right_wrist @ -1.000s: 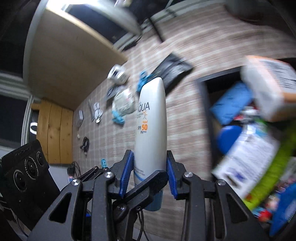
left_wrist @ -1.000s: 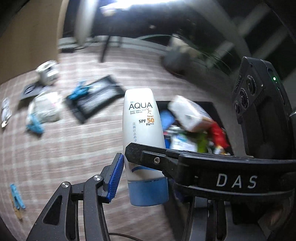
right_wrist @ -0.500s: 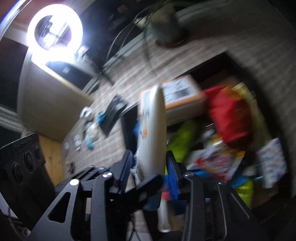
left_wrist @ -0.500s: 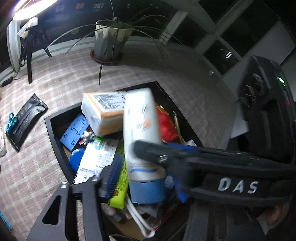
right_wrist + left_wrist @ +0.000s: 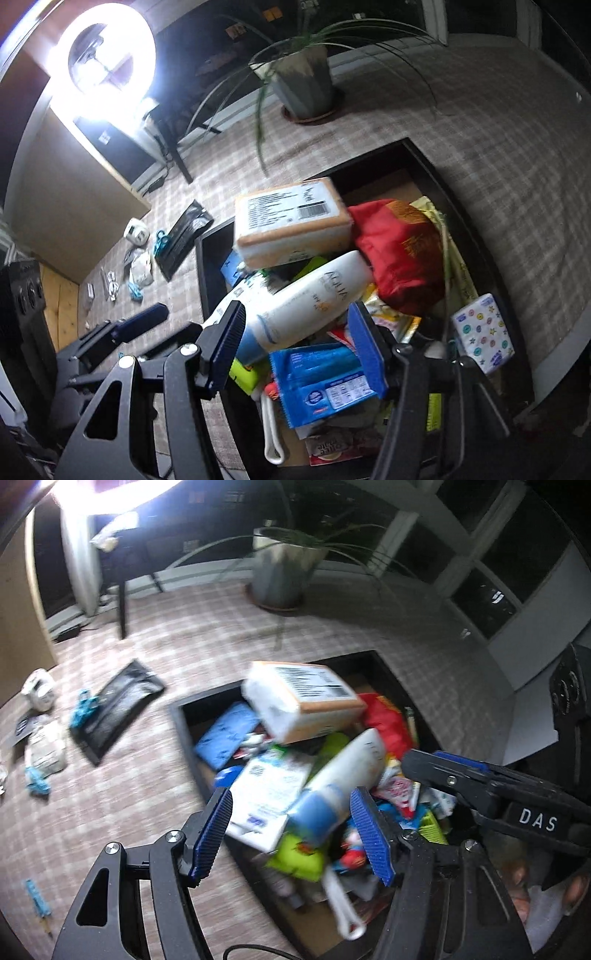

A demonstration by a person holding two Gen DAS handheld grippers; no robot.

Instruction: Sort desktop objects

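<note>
Sunscreen tube (image 5: pixel 314 295) lying tilted atop clutter in the black bin (image 5: pixel 207 266), my left tool (image 5: pixel 291 834) released, my right tool (image 5: pixel 295 347) opening, gripping nothing.

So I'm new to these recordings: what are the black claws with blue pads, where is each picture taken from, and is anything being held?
There is no robot. A person carries a two-finger gripper in each hand, and a fisheye camera on each one looks along its fingers. One picture shows the left gripper, the other the right gripper.

Both look down at a black bin heaped with packets on a checked cloth. A white sunscreen tube with a blue cap lies tilted on the heap, beside a cardboard box and a red pouch. A black pouch and small items lie outside the bin.

Nothing is held: the left jaws stand open and the right jaws are opening, with no pad touching the tube.
</note>
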